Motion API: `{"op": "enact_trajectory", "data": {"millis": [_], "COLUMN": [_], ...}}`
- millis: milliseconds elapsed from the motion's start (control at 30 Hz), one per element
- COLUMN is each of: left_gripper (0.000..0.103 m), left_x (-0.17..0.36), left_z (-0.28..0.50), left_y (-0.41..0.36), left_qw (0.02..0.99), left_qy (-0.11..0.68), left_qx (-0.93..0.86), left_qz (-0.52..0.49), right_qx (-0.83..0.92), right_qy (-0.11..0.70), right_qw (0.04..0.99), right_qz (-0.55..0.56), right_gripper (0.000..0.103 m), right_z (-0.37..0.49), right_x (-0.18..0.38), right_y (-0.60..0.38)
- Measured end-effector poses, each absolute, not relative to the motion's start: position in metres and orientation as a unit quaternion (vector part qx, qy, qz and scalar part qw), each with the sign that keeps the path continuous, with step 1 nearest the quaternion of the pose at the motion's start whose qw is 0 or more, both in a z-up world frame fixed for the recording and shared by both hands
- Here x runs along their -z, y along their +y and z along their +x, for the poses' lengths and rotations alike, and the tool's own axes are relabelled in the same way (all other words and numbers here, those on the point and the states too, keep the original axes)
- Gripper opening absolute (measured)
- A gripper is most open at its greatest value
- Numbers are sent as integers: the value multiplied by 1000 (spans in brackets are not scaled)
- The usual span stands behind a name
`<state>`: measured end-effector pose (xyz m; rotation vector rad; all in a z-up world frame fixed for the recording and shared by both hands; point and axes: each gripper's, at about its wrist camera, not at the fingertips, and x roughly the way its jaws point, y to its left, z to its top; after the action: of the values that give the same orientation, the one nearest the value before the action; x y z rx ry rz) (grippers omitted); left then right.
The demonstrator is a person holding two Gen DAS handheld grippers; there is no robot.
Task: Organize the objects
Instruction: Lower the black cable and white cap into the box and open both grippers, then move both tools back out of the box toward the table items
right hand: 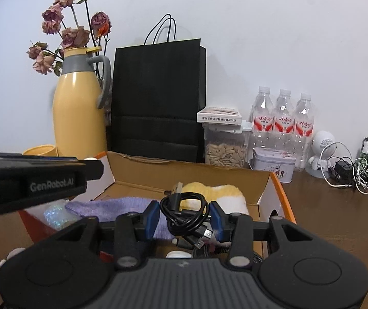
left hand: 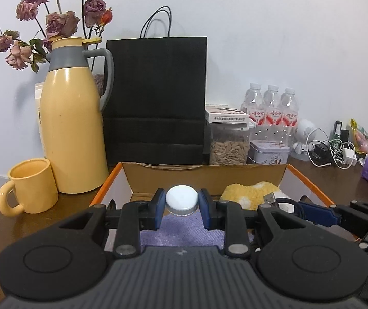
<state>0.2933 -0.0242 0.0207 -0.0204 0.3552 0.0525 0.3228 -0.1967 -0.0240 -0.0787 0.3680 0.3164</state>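
My left gripper (left hand: 182,203) is shut on a white round cap (left hand: 181,200) of a small jar and holds it over the open cardboard box (left hand: 204,173). My right gripper (right hand: 184,216) is shut on a coiled black USB cable (right hand: 184,211), also over the box (right hand: 184,173). Inside the box lie a purple cloth (right hand: 111,207) and a yellow and white fluffy cloth (right hand: 217,193). The right gripper shows at the right edge of the left wrist view (left hand: 338,213). The left gripper's body shows at the left of the right wrist view (right hand: 34,180).
Behind the box stand a yellow thermos jug (left hand: 73,126), a yellow mug (left hand: 29,186), a black paper bag (left hand: 155,100), a clear container of seeds (left hand: 229,144), a tin (left hand: 268,152) and three water bottles (left hand: 271,110). Tangled chargers (left hand: 335,152) lie at the right.
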Motion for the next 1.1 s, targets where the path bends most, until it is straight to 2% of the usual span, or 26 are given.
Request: {"op": "enact_trajectory", "data": {"millis": [167, 233, 267, 300, 367, 467, 1100], "left_gripper": [31, 51, 82, 103, 103, 103, 103], "left_x": [-19, -20, -21, -22, -23, -24, -33], "left_z": [291, 290, 289, 288, 284, 284, 268], "left_y": [-25, -23, -22, -21, -20, -19, -17], "left_qw": [984, 985, 985, 986, 988, 987, 989], "left_qy": [174, 171, 169, 165, 148, 153, 142], "left_qx": [-26, -26, -29, -35, -41, -46, -41], "left_qz": [-9, -15, -17, -19, -19, -21, -23], "right_qx": [-158, -161, -160, -157, -155, -150, -147], "right_qy": [186, 190, 188, 185, 180, 167, 158], "right_qw": [969, 968, 968, 969, 970, 973, 975], "right_qz": [-39, -42, -43, -46, -43, -46, -50], "right_gripper": [41, 41, 46, 53, 92, 103, 103], "right_z": [322, 321, 320, 318, 316, 311, 300], "right_x": [25, 26, 26, 26, 25, 22, 14], "right_y": [-198, -198, -199, -199, -200, -201, -202]}}
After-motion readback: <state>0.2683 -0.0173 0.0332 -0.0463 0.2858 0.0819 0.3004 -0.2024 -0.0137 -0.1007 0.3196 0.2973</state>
